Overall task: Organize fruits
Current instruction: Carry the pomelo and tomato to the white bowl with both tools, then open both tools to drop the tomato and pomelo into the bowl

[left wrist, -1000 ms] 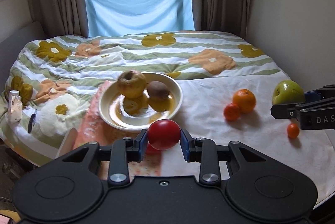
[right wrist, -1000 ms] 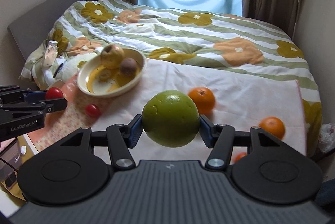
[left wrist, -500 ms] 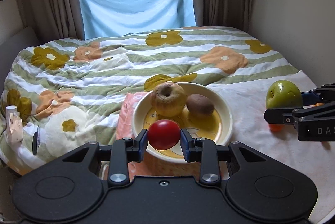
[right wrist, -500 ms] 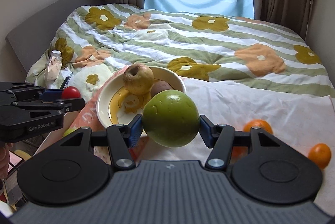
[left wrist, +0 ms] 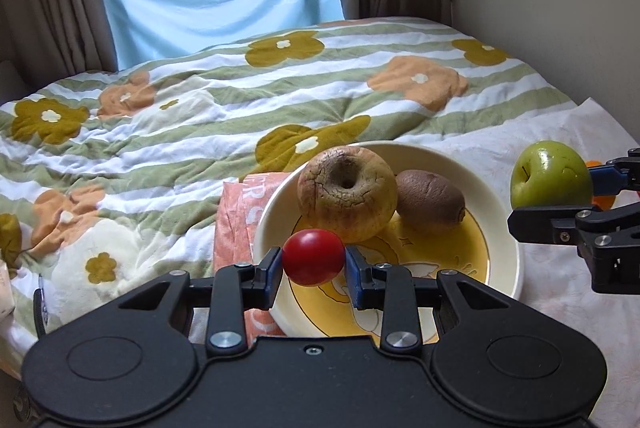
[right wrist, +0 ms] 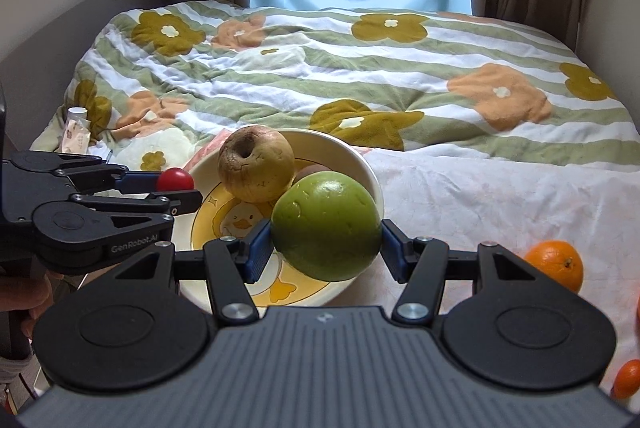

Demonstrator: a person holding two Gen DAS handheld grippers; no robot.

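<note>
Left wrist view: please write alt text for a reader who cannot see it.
The left gripper holds a small red tomato above the near rim of a cream bowl on a flowered bed, with a wrinkled apple and a kiwi inside. At right, the right gripper holds a green apple.

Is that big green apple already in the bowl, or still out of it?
Out. The green apple is clamped in the right gripper, above the bowl, which holds a wrinkled apple and kiwi.
</note>
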